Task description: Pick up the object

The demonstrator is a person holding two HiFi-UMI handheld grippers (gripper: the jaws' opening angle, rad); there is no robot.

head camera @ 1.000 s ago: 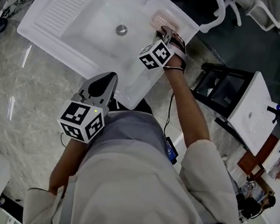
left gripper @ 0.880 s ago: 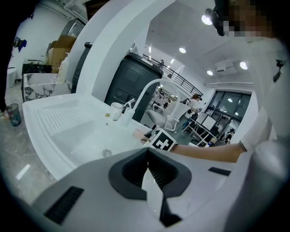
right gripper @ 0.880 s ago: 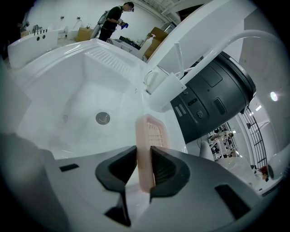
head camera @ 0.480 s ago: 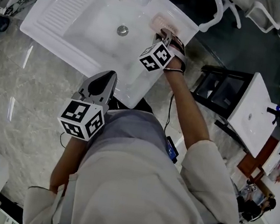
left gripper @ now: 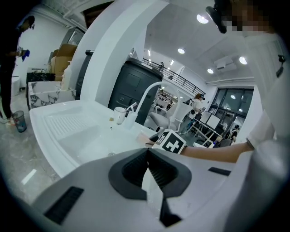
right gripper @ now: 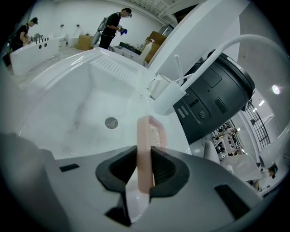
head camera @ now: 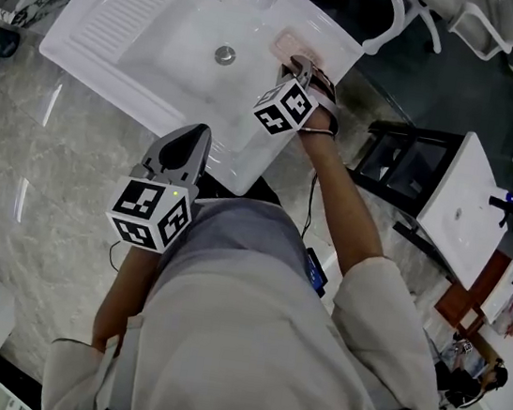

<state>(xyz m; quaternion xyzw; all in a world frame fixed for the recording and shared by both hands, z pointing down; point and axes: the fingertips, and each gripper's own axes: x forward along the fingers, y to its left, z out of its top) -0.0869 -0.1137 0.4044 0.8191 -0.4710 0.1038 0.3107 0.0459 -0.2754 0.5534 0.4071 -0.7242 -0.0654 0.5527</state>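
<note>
- A bright showroom floor is surrounding a white sink (head camera: 89, 32) with a ribbed drainboard, and a person is standing over it with a gripper in each hand.
- The right gripper (head camera: 302, 64) is reaching over the sink's far right corner and is clamping its pads on the thin wall of a pink soap dish (right gripper: 144, 149), which is showing edge-on between the jaws.
- The dish's long axis is running straight away from that gripper, in line with its jaws, toward the white faucet (right gripper: 213, 52). Its slotted floor is facing the right-hand pad.
- The dish is sitting at the ledge beside the basin (whether it is already clear of the ledge cannot be told).
- The left gripper (left gripper: 148, 168) is hanging well back near the person's waist, with its jaws pressed together on nothing. The right hand is by far the nearer to the dish.
- Being counted here are one soap dish, one sink, one drain (right gripper: 111, 122), one cup (right gripper: 157, 86) by the faucet, and two grippers.
</note>
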